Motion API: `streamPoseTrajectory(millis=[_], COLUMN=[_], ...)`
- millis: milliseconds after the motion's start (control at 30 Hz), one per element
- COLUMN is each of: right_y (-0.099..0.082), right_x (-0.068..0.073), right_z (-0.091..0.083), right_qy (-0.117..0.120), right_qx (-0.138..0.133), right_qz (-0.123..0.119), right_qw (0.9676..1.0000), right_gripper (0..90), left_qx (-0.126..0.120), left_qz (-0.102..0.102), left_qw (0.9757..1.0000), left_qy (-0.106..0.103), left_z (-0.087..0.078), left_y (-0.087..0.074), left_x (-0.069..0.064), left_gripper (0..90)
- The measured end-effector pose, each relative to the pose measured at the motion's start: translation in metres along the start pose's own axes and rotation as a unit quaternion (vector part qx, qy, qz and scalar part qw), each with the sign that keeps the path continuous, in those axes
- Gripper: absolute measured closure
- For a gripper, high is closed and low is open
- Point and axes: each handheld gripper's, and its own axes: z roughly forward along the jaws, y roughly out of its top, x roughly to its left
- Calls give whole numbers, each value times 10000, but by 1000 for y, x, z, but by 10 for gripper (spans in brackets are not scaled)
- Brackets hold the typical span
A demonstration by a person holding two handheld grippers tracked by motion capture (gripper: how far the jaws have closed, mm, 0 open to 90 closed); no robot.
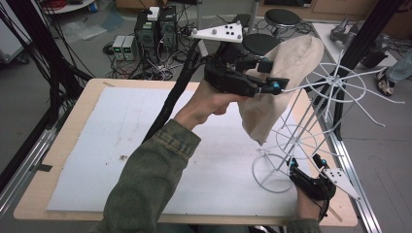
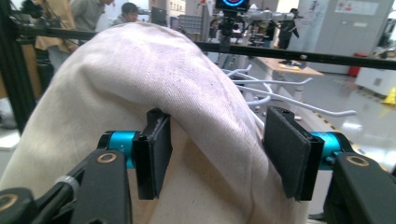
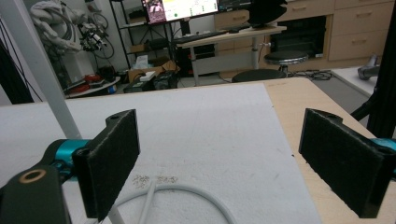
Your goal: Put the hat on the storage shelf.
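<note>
Because the beige cloth bag (image 1: 284,82) now hangs draped over the white wire rack (image 1: 335,80), my left gripper (image 2: 222,154) stands spread around its fold without pinching, while my right gripper (image 1: 305,165), jaws wide and empty, waits beside the rack's base ring (image 3: 187,191).

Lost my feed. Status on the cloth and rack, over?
Left hand-held gripper open, straddling beige cloth draped on white wire rack. Right hand-held gripper open, low beside rack's ring base. Nothing blocking.

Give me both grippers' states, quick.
Left gripper: open, jaws either side of the beige cloth draped on the white wire rack, not pressing.
Right gripper: open, holding nothing.
</note>
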Motion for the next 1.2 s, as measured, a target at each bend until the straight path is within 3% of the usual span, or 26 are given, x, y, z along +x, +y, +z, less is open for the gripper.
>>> streamPoseTrajectory(millis=[367,533,667,1033,1200], right_y=[0,0,0,0,0], right_x=[-1,-1,-1,-1,0], right_z=[0,0,0,0,1], right_qy=[-8,-3,-1,-3,2], right_qx=[6,6,3,18,21], right_qz=[14,30,39,38,55], right_qw=[10000,10000,10000,10000,10000], right_gripper=[114,114,114,114,114], left_qx=[-33,-462,-536,-750,-684], left_qz=[179,60,57,78,74], left_qw=[9997,9988,9983,9939,9912], left_qy=[180,173,239,803,1134], left_z=[-4,-19,-28,-68,-88], left_y=[2,1,1,-17,-34], left_x=[-6,-4,-4,-10,-14], left_gripper=[404,411,410,350,325])
